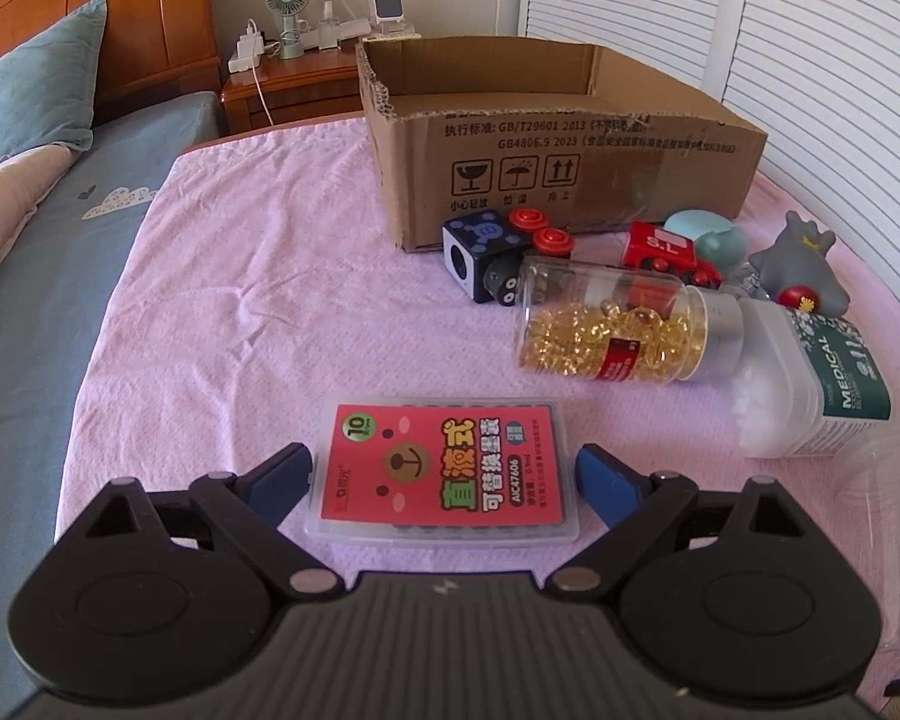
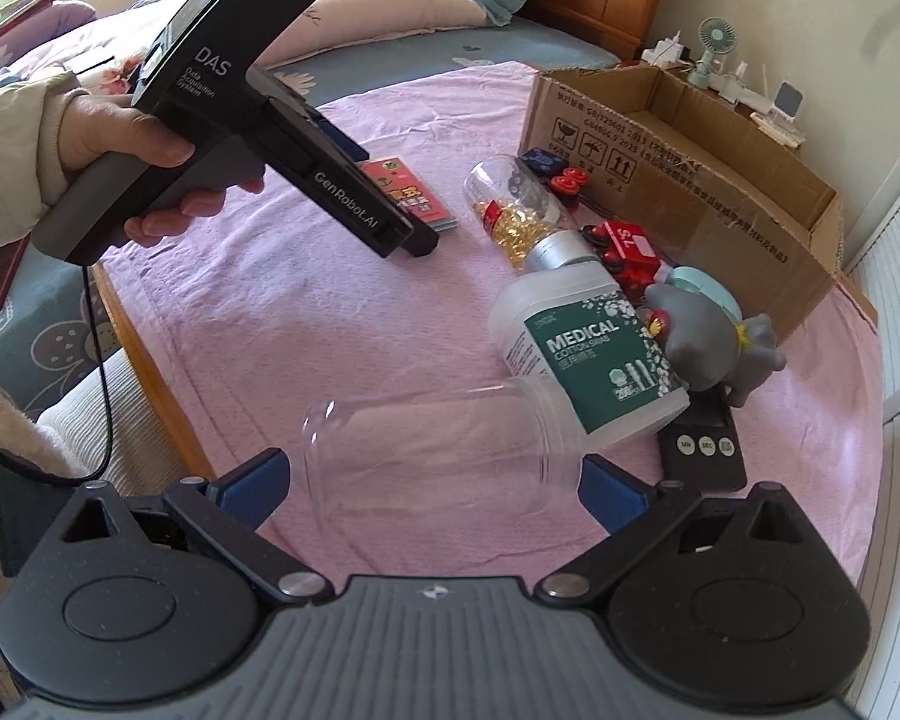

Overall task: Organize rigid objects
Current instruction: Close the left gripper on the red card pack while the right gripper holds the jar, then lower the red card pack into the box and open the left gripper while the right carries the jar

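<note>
My left gripper (image 1: 444, 474) is open, its blue pads either side of a flat clear case with a red label (image 1: 444, 471) lying on the pink cloth; the case also shows in the right wrist view (image 2: 417, 195). My right gripper (image 2: 432, 480) is open around an empty clear plastic jar (image 2: 426, 459) lying on its side. An open cardboard box (image 1: 546, 144) stands at the back. In front of it lie a bottle of yellow capsules (image 1: 606, 324), a medical cotton swab tub (image 2: 594, 354), a red toy train (image 1: 666, 252), a black cube (image 1: 480, 252) and a grey toy figure (image 2: 714, 348).
The pink cloth (image 1: 258, 300) covers a table beside a bed with blue bedding (image 1: 42, 252). A black remote-like device (image 2: 702, 456) lies near the right gripper. A nightstand (image 1: 294, 78) with a small fan stands behind. White louvred doors (image 1: 810, 30) are on the right.
</note>
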The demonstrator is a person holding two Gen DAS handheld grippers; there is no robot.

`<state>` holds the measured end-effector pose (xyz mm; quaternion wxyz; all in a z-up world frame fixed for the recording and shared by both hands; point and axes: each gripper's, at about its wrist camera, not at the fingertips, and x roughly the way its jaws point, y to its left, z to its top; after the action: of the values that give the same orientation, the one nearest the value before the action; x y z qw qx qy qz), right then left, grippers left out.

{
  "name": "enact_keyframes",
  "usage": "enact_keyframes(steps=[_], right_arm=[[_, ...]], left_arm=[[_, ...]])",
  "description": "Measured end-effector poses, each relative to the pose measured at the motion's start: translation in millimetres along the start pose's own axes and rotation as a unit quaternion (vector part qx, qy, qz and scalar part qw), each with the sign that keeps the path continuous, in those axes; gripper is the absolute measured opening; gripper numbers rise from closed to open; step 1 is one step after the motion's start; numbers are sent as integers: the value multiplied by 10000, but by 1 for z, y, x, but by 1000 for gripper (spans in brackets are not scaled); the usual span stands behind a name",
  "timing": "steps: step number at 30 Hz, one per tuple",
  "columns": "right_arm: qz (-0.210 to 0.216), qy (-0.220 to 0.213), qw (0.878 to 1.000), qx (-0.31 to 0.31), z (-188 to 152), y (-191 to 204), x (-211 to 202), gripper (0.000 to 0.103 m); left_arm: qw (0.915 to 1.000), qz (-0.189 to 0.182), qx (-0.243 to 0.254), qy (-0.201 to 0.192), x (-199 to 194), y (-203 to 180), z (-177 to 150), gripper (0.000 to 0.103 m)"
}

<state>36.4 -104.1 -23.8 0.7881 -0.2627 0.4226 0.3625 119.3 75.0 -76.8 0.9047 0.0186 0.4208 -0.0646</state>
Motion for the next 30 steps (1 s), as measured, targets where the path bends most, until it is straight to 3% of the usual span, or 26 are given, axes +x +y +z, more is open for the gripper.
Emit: enact_keyframes(steps=[4, 9, 13, 16, 30], right_arm=[[29, -8, 10000, -62, 2, -1, -1, 103], [244, -95, 9992, 298, 11, -9, 4, 103], [136, -102, 9994, 304, 14, -7, 12, 103], [71, -93, 9995, 305, 16, -5, 13, 95], [29, -234, 9976, 655, 30, -7, -8, 95]], left_arm=[[10000, 19, -24, -2, 0, -1, 0, 94], [9999, 64, -79, -10, 1, -2, 0, 94], [9999, 77, -98, 17, 1, -2, 2, 93], [9999, 63, -78, 49, 1, -2, 3, 91], [9990, -254, 38, 372, -24, 9, 9, 90]])
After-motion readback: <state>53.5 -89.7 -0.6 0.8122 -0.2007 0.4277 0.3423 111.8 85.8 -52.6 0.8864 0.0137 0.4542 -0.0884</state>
